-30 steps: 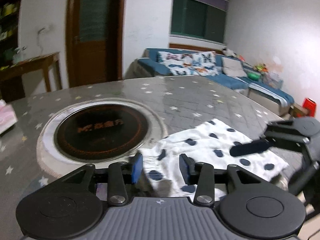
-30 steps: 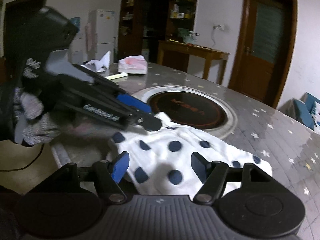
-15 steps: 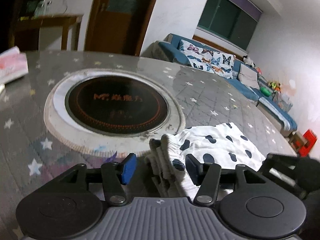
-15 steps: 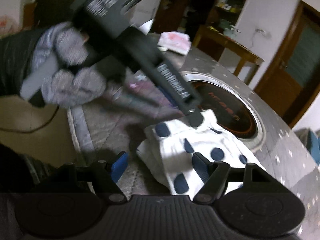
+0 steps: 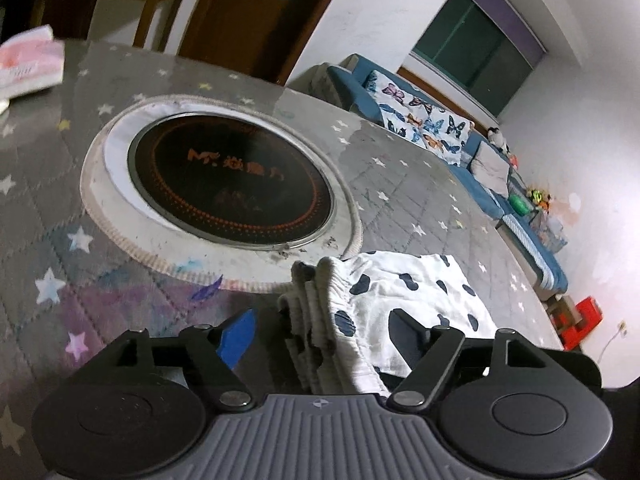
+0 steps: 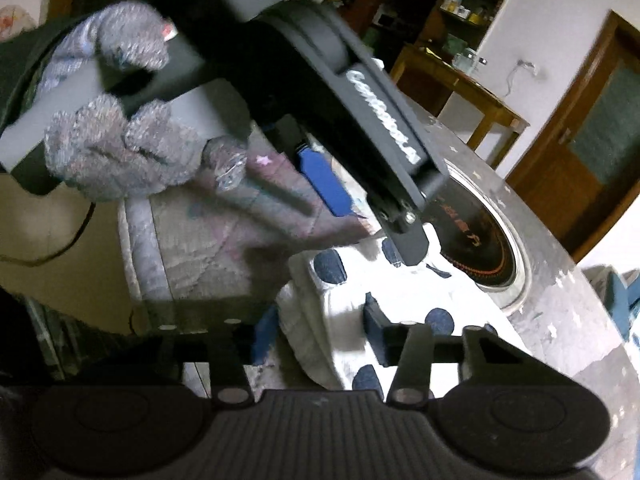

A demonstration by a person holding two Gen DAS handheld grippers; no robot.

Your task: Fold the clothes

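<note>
A white garment with dark blue spots (image 5: pixel 404 292) lies folded on the grey star-patterned table (image 5: pixel 400 184), its gathered waistband stacked at the near edge. My left gripper (image 5: pixel 320 332) stands over that stacked edge with its jaws opening wide, and the pads are clear of the cloth. In the right wrist view the garment (image 6: pixel 400 288) fills the lower middle. My right gripper (image 6: pixel 320 330) has its jaws closing, with the folded edge between them. The left gripper (image 6: pixel 368 220) reaches in from above, held by a grey-gloved hand (image 6: pixel 120 152), one fingertip (image 6: pixel 412 244) at the cloth.
A round black induction hob (image 5: pixel 228 180) in a white ring sits just beyond the garment. A pink tissue pack (image 5: pixel 28 64) lies far left. The table's near edge (image 6: pixel 140 240) drops to the floor at left. A blue sofa (image 5: pixel 440 136) and a wooden side table (image 6: pixel 460 84) stand behind.
The left jaws have spread wider and the gripper has rolled and come closer to the stacked waistband. The right jaws have narrowed around the folded edge. The garment now lies more bunched.
</note>
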